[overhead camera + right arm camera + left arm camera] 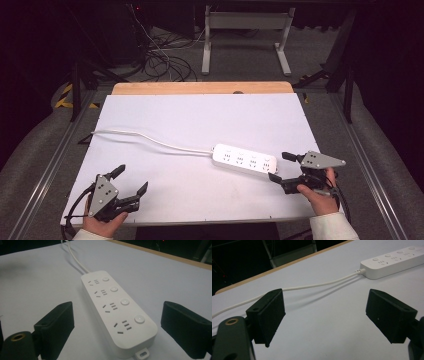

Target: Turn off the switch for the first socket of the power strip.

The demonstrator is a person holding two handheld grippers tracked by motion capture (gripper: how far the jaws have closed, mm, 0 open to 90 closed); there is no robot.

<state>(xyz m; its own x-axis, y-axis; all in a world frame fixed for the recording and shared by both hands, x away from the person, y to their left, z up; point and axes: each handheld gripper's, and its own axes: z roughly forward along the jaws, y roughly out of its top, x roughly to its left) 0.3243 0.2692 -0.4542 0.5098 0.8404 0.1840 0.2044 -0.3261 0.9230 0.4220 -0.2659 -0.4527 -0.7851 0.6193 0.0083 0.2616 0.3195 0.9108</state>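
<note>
The left gripper [325, 317] hung wide open over the white table [324, 335] (power strip [394, 262] and cord [312, 286] beyond).

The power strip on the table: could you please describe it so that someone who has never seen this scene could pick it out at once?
On the white table, look toward the near right part, just in front of the right gripper, whose jaws stand open. There lies the power strip, a flat white bar with four sockets, each with a round button. A thin white cord runs from its far end across the table to the left.
</note>
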